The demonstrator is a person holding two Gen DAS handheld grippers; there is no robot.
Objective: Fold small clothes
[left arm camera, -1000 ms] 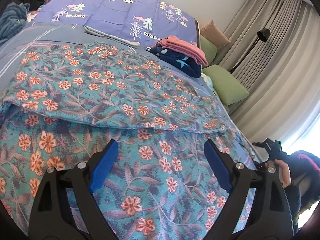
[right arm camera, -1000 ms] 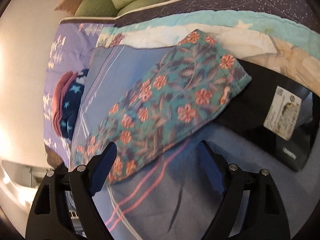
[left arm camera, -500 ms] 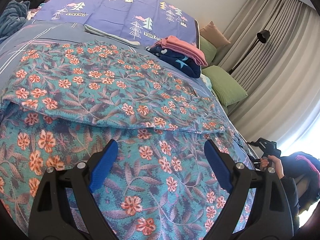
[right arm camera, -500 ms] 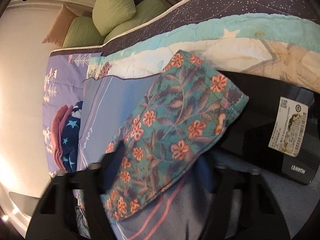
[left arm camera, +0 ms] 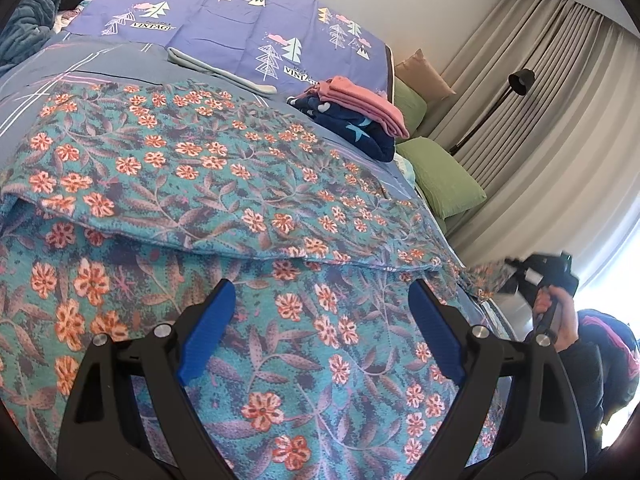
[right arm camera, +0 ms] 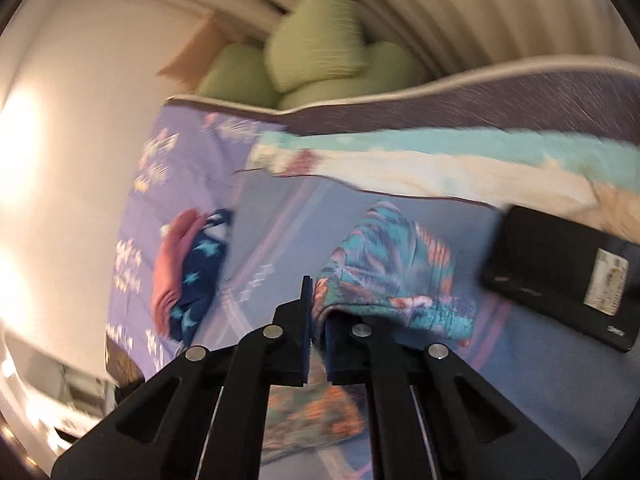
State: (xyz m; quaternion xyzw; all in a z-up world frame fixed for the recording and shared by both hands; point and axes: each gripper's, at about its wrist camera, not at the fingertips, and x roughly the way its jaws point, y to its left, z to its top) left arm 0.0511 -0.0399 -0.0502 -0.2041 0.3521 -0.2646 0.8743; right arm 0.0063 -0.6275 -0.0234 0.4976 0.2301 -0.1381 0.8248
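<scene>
A teal garment with orange flowers (left arm camera: 224, 184) lies spread across the bed, its far half folded over the near half. My left gripper (left arm camera: 320, 320) is open and hovers just above the near part of the garment, holding nothing. My right gripper (right arm camera: 316, 316) is shut on the garment's far right corner (right arm camera: 392, 264) and lifts it off the bed. It also shows in the left wrist view (left arm camera: 536, 276), at the right edge of the bed with the cloth corner in it.
A stack of folded clothes, pink on navy (left arm camera: 356, 116), sits at the far side of the bed; it also shows in the right wrist view (right arm camera: 188, 276). Green pillows (left arm camera: 440, 176) lie beyond it. A black box with a label (right arm camera: 560, 276) rests by the lifted corner.
My right gripper has closed on the garment's corner and raised it; one second ago it was open above the cloth. My left gripper has barely moved.
</scene>
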